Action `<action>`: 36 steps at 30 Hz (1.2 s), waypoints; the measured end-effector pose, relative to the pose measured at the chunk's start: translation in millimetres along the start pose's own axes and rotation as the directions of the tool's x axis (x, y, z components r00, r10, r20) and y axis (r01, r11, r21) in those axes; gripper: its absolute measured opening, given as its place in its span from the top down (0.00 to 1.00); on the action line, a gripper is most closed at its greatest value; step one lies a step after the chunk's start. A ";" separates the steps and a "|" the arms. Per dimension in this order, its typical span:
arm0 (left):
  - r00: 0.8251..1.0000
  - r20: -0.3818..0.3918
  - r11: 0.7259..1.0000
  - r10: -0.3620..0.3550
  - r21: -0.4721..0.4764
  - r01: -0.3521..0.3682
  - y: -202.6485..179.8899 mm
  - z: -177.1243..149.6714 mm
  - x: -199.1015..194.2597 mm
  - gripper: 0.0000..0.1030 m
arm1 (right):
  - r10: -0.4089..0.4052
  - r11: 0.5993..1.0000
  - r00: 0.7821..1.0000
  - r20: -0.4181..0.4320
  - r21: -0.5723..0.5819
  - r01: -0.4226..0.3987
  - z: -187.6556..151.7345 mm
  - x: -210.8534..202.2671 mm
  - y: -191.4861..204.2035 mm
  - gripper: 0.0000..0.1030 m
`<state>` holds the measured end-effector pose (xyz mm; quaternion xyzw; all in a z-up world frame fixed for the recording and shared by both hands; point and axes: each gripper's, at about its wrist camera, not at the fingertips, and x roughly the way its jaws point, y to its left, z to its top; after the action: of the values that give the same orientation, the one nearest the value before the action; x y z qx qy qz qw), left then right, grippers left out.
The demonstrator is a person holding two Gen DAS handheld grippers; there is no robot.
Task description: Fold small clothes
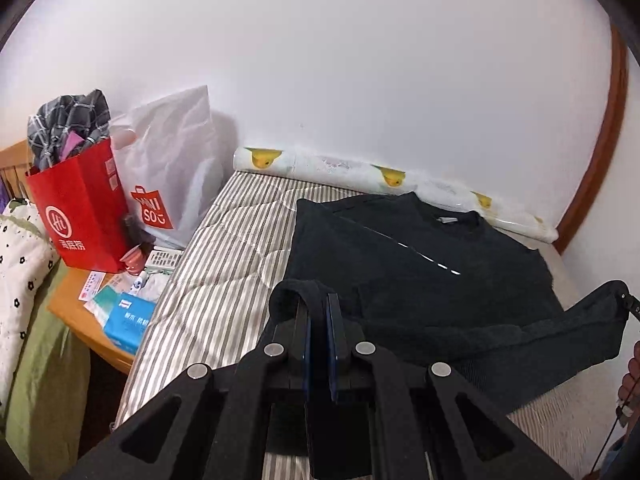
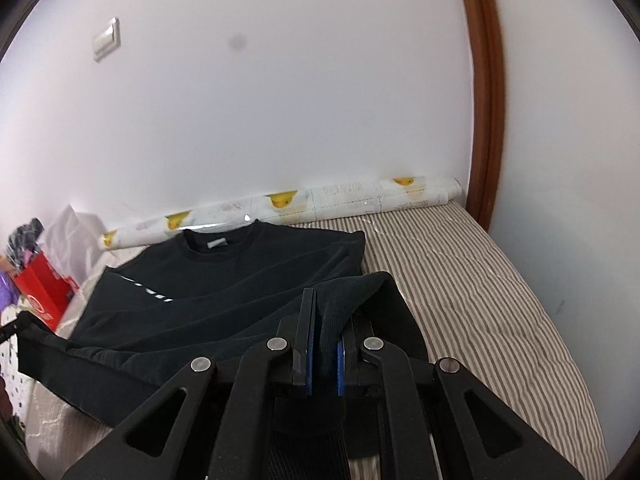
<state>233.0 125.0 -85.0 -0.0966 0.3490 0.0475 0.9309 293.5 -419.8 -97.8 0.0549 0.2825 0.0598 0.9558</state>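
A black sweatshirt point(image 1: 416, 264) lies on the striped bed cover point(image 1: 224, 264), collar toward the wall, with its sleeves folded in over the body. My left gripper point(image 1: 319, 300) is shut on the left corner of the hem, lifted off the bed. In the right wrist view the sweatshirt point(image 2: 224, 280) shows a white label at the collar. My right gripper point(image 2: 324, 308) is shut on the right corner of the hem. The hem hangs stretched between the two grippers above the bed.
A roll of duck-print paper point(image 1: 384, 178) lies along the wall behind the collar. A red paper bag point(image 1: 80, 208) stuffed with clothes and a white shopping bag point(image 1: 176, 168) stand at the left by a wooden side table point(image 1: 80, 320) with small packets. A brown door frame point(image 2: 484, 92) rises at right.
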 end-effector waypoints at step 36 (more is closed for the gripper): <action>0.985 -0.162 0.997 -0.066 0.038 0.073 -16.6 -21.4 24.8 0.82 | -0.057 0.996 0.989 -0.137 -0.075 0.047 -41.8 20.2 25.8 0.54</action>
<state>240.6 104.7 -114.7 -0.0920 0.4201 -0.0005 0.9028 285.3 -388.4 -139.9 0.0089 0.3473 0.0485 0.9365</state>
